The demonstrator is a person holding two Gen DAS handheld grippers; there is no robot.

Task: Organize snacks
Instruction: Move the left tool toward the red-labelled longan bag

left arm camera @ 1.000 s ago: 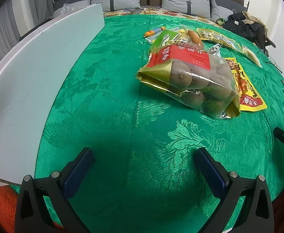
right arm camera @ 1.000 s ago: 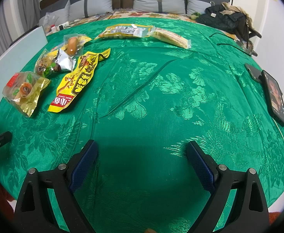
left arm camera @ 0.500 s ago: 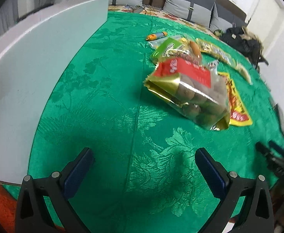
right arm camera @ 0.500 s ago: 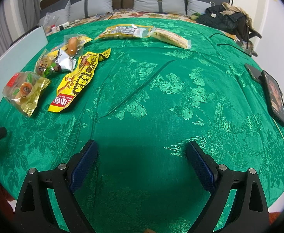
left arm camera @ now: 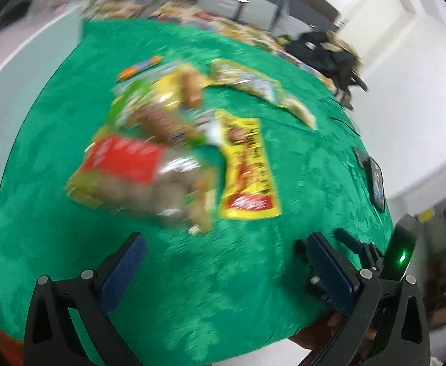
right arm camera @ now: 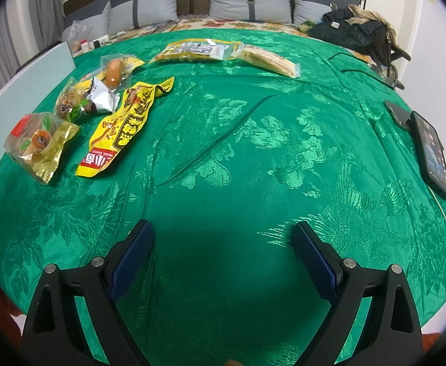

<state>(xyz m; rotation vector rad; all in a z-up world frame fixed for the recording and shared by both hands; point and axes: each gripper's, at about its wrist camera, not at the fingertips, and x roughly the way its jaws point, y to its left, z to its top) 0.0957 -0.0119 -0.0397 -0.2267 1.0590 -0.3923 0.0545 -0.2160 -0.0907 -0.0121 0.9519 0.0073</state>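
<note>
Green brocade cloth [right arm camera: 253, 158] under both grippers: left gripper [left arm camera: 223, 262] spread wide near red-labelled bag [left arm camera: 131, 167], right gripper [right arm camera: 223, 253] likewise spread, empty.

Bare cloth [right arm camera: 223, 158] between snacks [right arm camera: 119, 122], phone [right arm camera: 433, 152]

On the green cloth [right arm camera: 253, 158] I count seven snack packs: one red-labelled bag [right arm camera: 38, 143], one long yellow pouch [right arm camera: 122, 128], one sausage pack [right arm camera: 114, 68], one foil sachet [right arm camera: 101, 97], one green-brown pack [right arm camera: 69, 103], one clear-yellow bag [right arm camera: 198, 50], one biscuit sleeve [right arm camera: 268, 61]. Right of them lie two phones [right arm camera: 432, 152].
</note>
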